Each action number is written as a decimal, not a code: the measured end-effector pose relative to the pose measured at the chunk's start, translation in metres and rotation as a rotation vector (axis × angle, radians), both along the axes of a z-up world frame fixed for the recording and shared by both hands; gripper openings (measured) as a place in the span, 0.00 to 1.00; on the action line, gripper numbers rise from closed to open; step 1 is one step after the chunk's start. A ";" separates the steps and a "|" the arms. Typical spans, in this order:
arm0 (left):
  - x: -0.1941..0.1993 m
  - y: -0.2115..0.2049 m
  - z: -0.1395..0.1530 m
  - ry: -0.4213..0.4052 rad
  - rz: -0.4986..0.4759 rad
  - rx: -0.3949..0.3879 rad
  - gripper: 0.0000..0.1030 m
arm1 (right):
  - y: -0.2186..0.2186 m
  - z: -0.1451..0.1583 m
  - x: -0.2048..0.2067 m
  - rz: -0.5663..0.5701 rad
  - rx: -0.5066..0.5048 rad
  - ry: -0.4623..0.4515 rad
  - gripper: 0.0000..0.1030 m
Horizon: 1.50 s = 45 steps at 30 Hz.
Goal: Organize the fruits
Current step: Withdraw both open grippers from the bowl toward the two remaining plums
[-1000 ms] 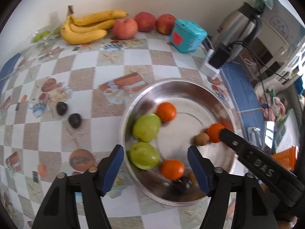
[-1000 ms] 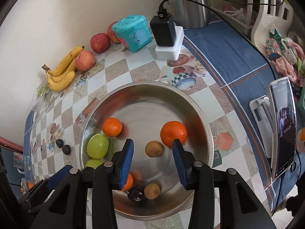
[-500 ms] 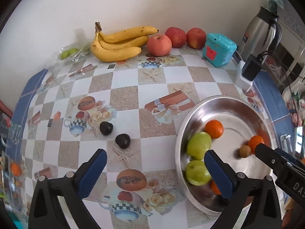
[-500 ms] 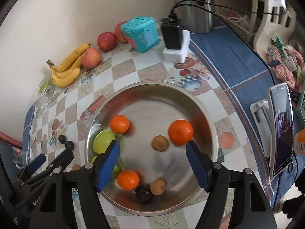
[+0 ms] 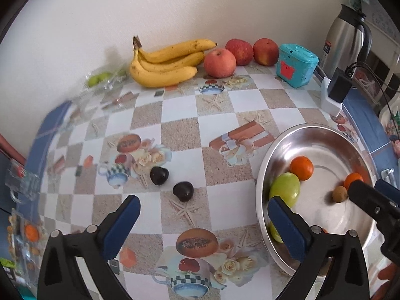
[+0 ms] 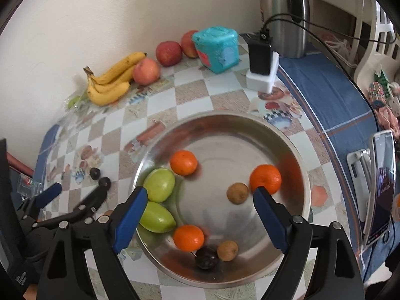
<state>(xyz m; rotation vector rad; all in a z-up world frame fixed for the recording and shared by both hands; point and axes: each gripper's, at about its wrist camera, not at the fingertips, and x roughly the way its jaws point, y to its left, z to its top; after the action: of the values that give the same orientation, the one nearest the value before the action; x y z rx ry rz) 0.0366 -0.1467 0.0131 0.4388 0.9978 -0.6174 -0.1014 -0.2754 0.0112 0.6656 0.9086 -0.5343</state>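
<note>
**Loose round fruit, two tools side by side**

While the steel bowl [image 6: 297, 155] already holds three oranges, two green fruits, two small brown fruits and a dark plum, two more dark plums [image 5: 183, 191] lie on the checked tablecloth [image 5: 175, 107], near its left side. The left gripper [image 5: 203, 225] hangs over the nearer plum with fingers spread wide and nothing between them. The right gripper [image 6: 200, 216] hovers over the bowl, its jaws opening, empty.

Risks, as I judge them: a plum is small and round, so a pinch landing off-centre could squirt it away, perhaps off the table. Both tools work close together at the bowl's left rim and could knock each other or tip the bowl. Bananas [image 5: 165, 66] and apples [image 5: 220, 62] sit well apart by the wall, a longer carry.
</note>
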 end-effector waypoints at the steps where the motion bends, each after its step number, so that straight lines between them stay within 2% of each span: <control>1: 0.001 0.001 -0.001 0.021 -0.001 -0.013 1.00 | 0.000 0.001 0.000 0.001 -0.007 -0.010 0.85; 7: 0.007 0.004 -0.002 0.076 0.001 -0.052 1.00 | 0.003 0.007 0.000 0.002 -0.053 -0.059 0.87; 10: 0.015 0.010 -0.001 0.176 0.007 -0.166 1.00 | 0.003 0.006 0.001 0.001 -0.039 -0.062 0.92; 12: 0.019 0.013 -0.001 0.204 0.016 -0.208 1.00 | 0.002 0.004 0.001 -0.003 -0.021 -0.068 0.92; 16: 0.023 0.015 -0.001 0.173 0.033 -0.184 1.00 | 0.003 0.003 0.004 -0.002 0.004 -0.073 0.92; 24: 0.046 0.039 -0.004 0.216 0.087 -0.241 1.00 | 0.011 0.000 0.016 0.007 0.029 -0.066 0.92; 31: 0.069 0.068 0.003 0.198 0.170 -0.281 1.00 | 0.029 0.002 0.039 0.047 0.022 -0.065 0.92; 37: 0.086 0.090 0.005 0.137 0.284 -0.202 0.99 | 0.051 0.002 0.065 0.101 0.008 -0.060 0.92; 45: 0.109 0.126 0.002 0.171 0.386 -0.259 0.99 | 0.079 0.000 0.097 0.177 0.008 -0.066 0.92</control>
<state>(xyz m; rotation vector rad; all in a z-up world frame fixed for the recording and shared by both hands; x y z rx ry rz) 0.1457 -0.0210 0.0148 -0.0393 1.1117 -0.4300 -0.0048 -0.1961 0.0112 0.6002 0.8979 -0.3487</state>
